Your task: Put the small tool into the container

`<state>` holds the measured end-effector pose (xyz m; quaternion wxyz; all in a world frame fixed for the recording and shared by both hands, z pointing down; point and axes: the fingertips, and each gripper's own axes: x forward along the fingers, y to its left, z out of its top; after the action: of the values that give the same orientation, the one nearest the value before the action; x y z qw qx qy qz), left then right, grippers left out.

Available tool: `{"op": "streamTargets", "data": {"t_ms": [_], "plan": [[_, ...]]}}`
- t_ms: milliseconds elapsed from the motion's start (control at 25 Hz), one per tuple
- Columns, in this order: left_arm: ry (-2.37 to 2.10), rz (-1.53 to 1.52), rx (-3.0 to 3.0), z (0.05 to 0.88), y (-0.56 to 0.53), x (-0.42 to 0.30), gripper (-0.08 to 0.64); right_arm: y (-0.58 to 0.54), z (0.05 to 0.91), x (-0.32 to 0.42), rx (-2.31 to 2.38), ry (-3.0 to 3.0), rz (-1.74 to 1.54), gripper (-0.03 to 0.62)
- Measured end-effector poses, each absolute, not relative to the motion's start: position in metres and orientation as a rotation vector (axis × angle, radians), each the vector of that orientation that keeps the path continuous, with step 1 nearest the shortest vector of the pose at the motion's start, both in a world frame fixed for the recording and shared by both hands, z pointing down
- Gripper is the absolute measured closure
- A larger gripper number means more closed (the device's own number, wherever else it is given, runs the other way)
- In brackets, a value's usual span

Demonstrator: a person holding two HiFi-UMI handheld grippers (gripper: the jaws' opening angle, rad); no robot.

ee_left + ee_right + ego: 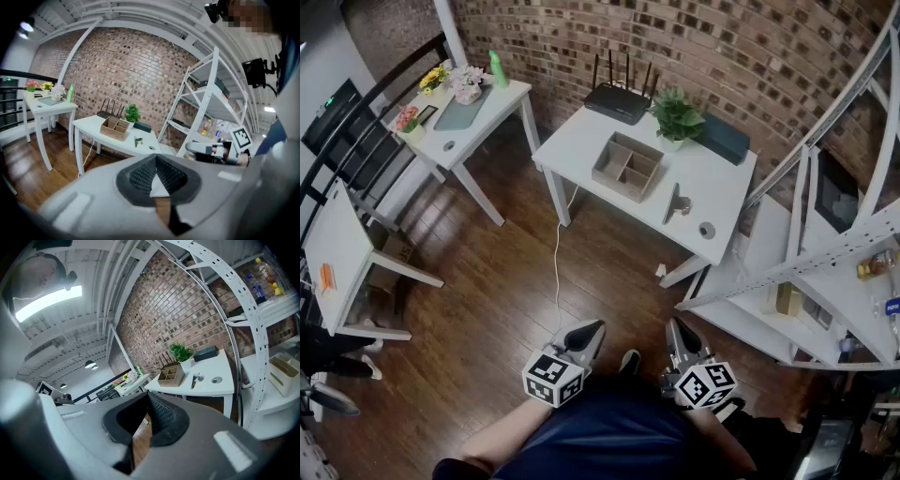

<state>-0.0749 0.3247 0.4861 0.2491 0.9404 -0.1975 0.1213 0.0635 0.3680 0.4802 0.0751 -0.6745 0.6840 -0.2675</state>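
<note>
The bench (717,192) is white, and the container (627,166) on it is tan brown. Just right of the container, the small tool (677,203) is grey. Behind the container are a black router (617,101) and a green plant (677,112). The brick wall (722,47) behind the container is mottled red-brown with pale joints, and the floor (487,281) in front of it is dark brown planks. The left tongs (584,336) and right tongs (680,330) are grey with black textured pads (140,177), and each carries black-and-white square markers.
</note>
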Motion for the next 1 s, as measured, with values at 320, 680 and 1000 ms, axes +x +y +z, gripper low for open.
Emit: {"op": "streamTargets", "data": {"t_ms": [320, 680, 1000], "plan": [[-0.545, 0.349, 2.574, 0.487, 0.334, -0.031, 0.557, 0.375, 0.486, 0.108, -2.003, 2.043, -0.810, 0.581], [-0.625, 0.383, 2.585, 0.485, 0.341, 0.003, 0.556, 0.371, 0.491, 0.152, -1.943, 2.044, -0.825, 0.581], [-0.667, 0.391, 2.549, 0.493, 0.306, 0.004, 0.556, 0.335, 0.499, 0.154, -1.937, 2.062, -0.863, 0.581]]}}
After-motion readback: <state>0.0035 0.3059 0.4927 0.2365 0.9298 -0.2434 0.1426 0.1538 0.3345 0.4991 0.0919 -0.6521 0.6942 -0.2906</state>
